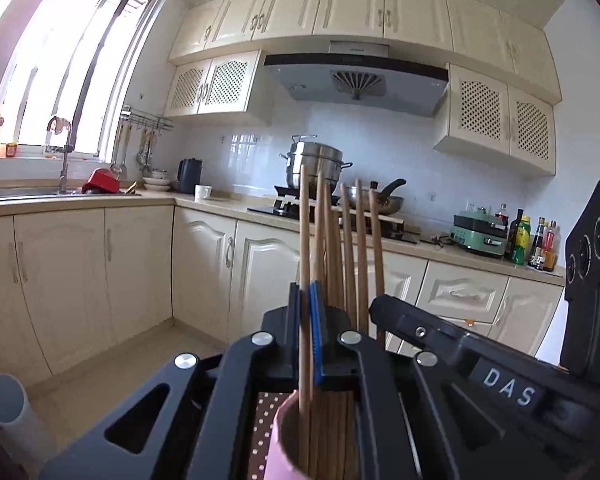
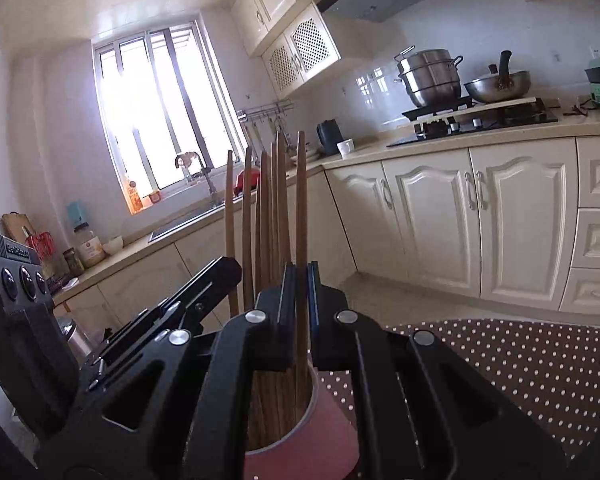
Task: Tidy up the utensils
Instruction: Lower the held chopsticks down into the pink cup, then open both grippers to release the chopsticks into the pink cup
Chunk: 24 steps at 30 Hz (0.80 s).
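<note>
Both grippers grip: my left gripper (image 1: 305,300) pinches one slim wooden chopstick (image 1: 304,240), my right gripper (image 2: 301,280) another chopstick (image 2: 301,208), each standing upright among round bamboo sticks in the near pink cylindrical holder (image 2: 320,432) on polka-dot cloth (image 2: 520,364).

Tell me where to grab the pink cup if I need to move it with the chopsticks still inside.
Grip the pink cup by its bare outer wall below the rim, coming in level from the side. The upright chopsticks fill its mouth and fan above, so a top approach looks blocked. Both the left gripper and the right gripper are each shut on a chopstick.
</note>
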Available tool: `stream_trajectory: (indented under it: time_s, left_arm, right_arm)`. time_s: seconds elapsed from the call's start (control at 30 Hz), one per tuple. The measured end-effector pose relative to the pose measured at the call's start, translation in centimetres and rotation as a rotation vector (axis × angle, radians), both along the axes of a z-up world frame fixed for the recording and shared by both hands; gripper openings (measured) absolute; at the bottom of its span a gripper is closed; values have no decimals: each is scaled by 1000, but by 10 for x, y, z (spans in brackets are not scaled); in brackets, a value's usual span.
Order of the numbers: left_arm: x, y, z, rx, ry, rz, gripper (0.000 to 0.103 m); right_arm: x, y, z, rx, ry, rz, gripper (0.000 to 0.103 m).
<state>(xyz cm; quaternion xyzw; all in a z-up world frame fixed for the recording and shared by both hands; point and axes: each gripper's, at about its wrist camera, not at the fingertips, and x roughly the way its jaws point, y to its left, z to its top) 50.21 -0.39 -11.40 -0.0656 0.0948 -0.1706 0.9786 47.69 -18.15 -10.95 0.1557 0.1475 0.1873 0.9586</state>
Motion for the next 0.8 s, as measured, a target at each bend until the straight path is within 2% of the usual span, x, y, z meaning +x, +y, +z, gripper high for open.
stream_trajectory:
  time_s: [0.23, 0.33, 0.47, 0.5, 0.57, 0.67, 0.73, 0.8]
  left_arm:
    - [-9, 4, -10, 30, 10, 4, 6]
    - [-9, 4, -15, 28, 37, 7, 6]
    - [-14, 3, -13, 22, 32, 18, 7]
    - [-15, 3, -12, 26, 30, 22, 8]
    - [-17, 2, -10, 42, 25, 32, 21]
    - [-19, 2, -7, 38, 41, 39, 24]
    - [-20, 3, -5, 36, 49, 41, 24]
    - [-22, 3, -4, 47, 52, 46, 27]
  right_arm:
    - [-7, 2, -6, -19, 29, 18, 6]
    - [-6, 1, -6, -22, 48, 36, 7]
    - [-7, -6, -4, -7, 78, 48, 7]
    - [-8, -9, -3, 1, 81, 50, 7]
    - [-10, -13, -1, 2, 86, 52, 8]
    - [-14, -16, 2, -12, 92, 48, 10]
    - [-18, -15, 5, -39, 90, 44, 12]
    - [-20, -13, 7, -68, 90, 41, 24]
